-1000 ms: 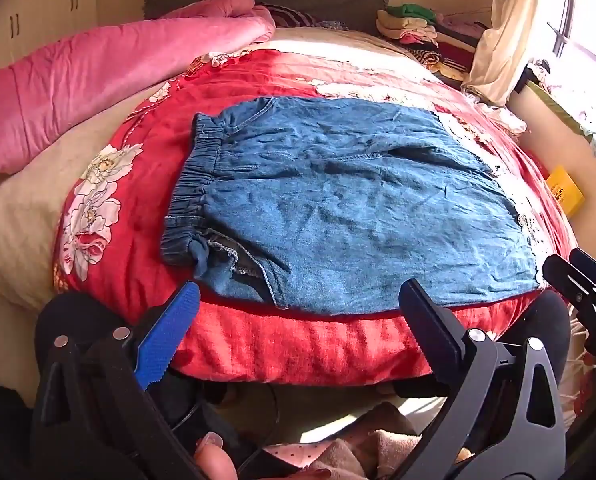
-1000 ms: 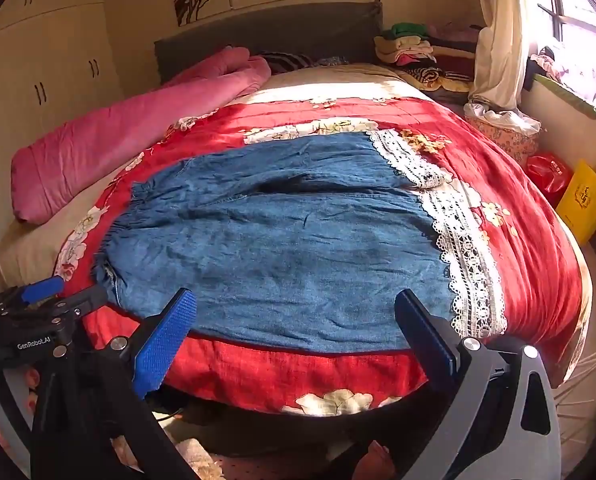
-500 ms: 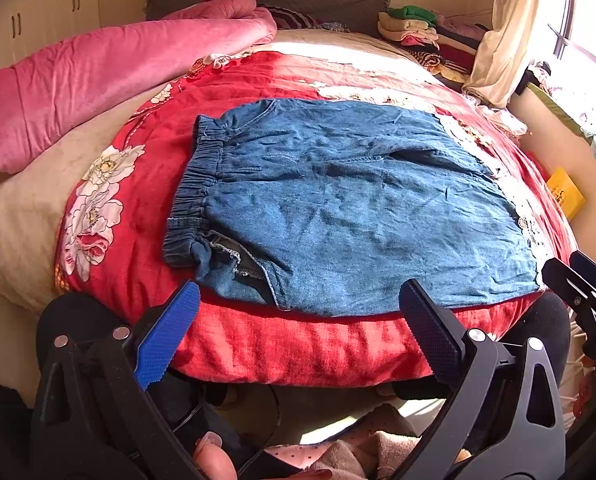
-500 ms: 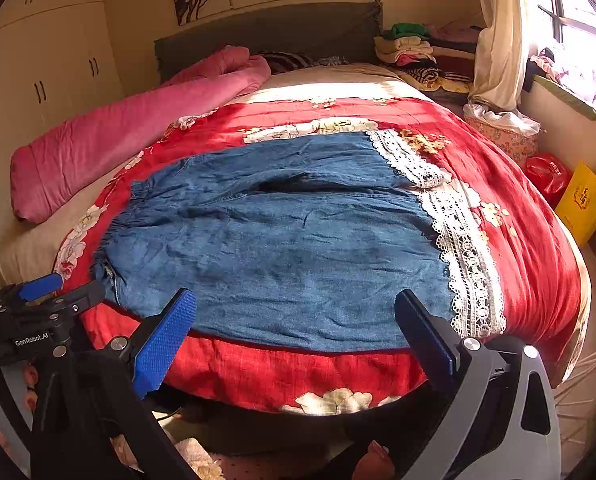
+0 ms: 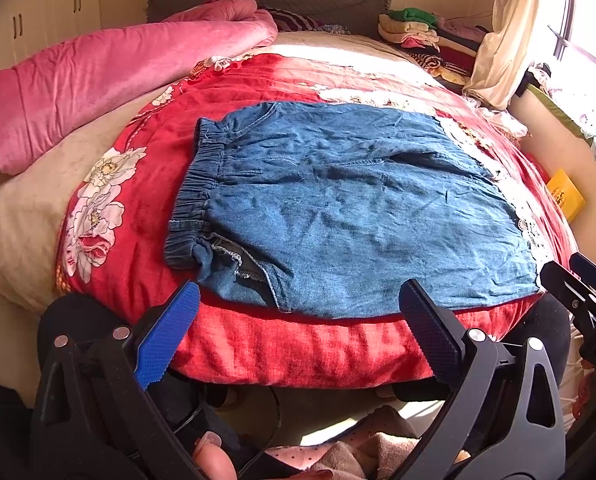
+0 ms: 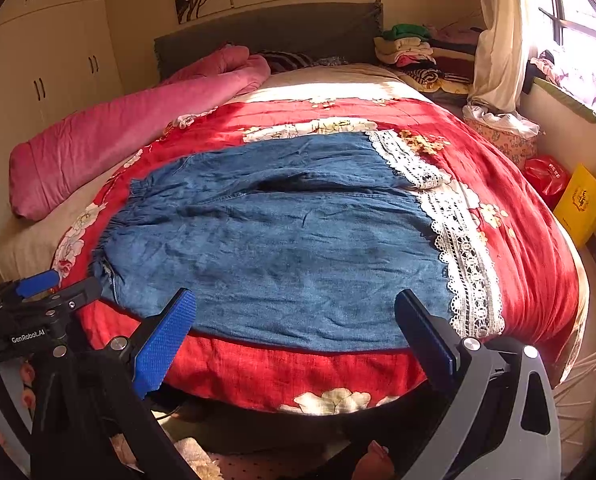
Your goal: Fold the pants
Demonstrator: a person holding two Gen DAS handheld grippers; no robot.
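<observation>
Nothing much shifts since before — your left gripper [image 5: 298, 320] and right gripper [image 6: 294, 320] hover spread wide, empty, with the pants [image 5: 354, 208] flat at twelve o'clock on the red blanket [image 5: 298, 352].

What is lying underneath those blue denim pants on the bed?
The pants lie spread flat on a red flowered blanket, which shows all around them. Whatever the denim covers is hidden.
</observation>
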